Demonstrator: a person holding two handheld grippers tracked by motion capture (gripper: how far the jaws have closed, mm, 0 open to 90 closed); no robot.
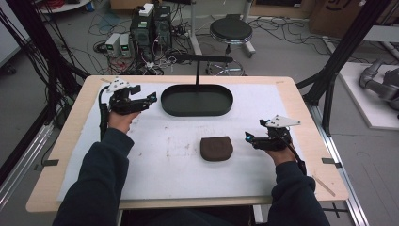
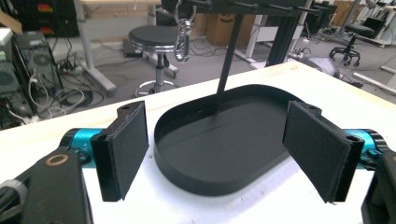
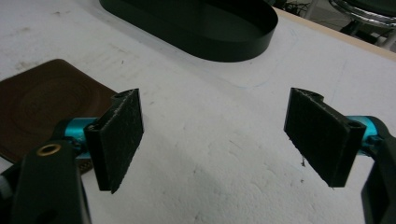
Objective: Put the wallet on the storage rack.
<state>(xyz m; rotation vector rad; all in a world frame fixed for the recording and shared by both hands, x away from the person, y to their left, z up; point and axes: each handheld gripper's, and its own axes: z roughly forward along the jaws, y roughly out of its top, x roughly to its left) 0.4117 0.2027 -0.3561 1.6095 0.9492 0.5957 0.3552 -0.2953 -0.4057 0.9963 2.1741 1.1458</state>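
while the high view is looking down on the table, the left gripper (image 1: 149, 98) is hovering with jaws spread and empty just left of the black oval tray (image 1: 197, 100), and the right gripper (image 1: 250, 138) is resting beside the brown leather pad (image 1: 216, 148), spread wide too and gripping nothing. a thin post with a crossbar (image 1: 197, 58) is rising from the tray's far side. the white sheet (image 1: 155, 165) covering the wooden table is looking scuffed and stained; beyond it, computer towers, tangled cables and a round stool (image 1: 230, 30) are crowding the floor.

in the left gripper view, the tray (image 2: 224, 144) is lying empty between the parted pads (image 2: 128, 147), and a metal clip (image 2: 182, 39) is hanging from the crossbar above. a careless reach here is likely to be knocking the post or setting the clip swinging.

in the right gripper view, the pad (image 3: 42, 105) is lying flat on the sheet, partly behind the left-hand jaw, with the tray (image 3: 201, 28) farther off. lying so flat, it is probably going to slide ahead of the jaws instead of being pinched.
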